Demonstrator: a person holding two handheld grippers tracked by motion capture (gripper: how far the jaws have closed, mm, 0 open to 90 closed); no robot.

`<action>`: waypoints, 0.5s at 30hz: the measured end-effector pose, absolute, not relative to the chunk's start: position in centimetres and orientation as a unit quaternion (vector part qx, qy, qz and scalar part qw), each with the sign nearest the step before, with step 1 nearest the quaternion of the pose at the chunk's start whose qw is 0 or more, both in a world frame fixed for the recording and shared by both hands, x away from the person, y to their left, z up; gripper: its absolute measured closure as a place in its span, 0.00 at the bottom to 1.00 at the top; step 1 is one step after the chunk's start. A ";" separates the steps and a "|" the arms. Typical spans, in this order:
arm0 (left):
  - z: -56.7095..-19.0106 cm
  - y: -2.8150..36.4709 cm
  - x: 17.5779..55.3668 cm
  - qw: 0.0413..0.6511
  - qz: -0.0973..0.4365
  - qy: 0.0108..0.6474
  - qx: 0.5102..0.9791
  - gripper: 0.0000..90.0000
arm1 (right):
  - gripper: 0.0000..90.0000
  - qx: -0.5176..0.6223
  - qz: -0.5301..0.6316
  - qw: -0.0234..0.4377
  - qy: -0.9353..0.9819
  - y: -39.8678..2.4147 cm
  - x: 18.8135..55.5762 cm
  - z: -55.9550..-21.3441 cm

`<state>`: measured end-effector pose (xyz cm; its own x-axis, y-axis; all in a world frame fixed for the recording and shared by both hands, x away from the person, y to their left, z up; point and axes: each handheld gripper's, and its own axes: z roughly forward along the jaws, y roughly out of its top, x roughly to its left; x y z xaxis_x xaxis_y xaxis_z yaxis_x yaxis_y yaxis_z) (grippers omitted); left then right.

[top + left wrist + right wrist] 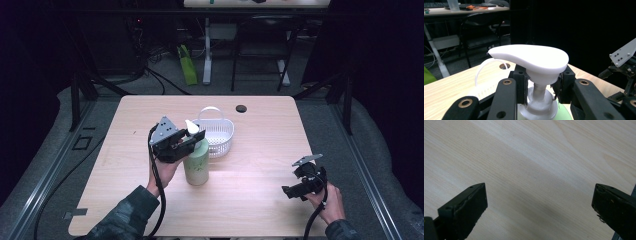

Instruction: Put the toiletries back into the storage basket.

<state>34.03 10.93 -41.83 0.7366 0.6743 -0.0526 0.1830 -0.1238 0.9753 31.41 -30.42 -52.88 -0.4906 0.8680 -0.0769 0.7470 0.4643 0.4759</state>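
- Left tongs [541, 82] are clamped on the neck of the pump bottle [196, 162], just under its white pump head [529, 56]; both black jaws press the collar from either side.
- Right tongs [288, 191] rest low near the desk's right front corner, jaws spread wide with nothing but bare desk [529, 170] between them.
- Pump bottle stands upright near the middle of the desk, just in front of the white basket [218, 135], close to it or touching.
- Step in hand, as I judge it: the grip on the bottle is made and the lift has not begun.
- Next move likely calls for raising the bottle straight up, clearing the basket rim and handle, then setting it down inside without tipping; a neck grip may let the body swing.
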 end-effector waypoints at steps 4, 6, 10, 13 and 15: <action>-41.0 10.9 33.6 0.595 0.209 0.291 0.720 0.75 | 0.00 0.481 0.197 0.158 0.839 -30.3 31.3 -52.7; -40.5 10.9 33.4 0.596 0.208 0.288 0.720 0.75 | 0.00 0.478 0.195 0.160 0.841 -30.2 31.4 -52.8; -39.5 10.8 33.3 0.597 0.208 0.281 0.722 0.75 | 0.00 0.478 0.194 0.160 0.842 -30.1 31.4 -52.8; -38.9 10.8 33.2 0.598 0.209 0.279 0.722 0.75 | 0.00 0.479 0.196 0.158 0.841 -30.1 31.4 -52.8; -38.5 10.8 33.2 0.597 0.208 0.279 0.723 0.75 | 0.00 0.479 0.196 0.157 0.841 -30.1 31.4 -52.9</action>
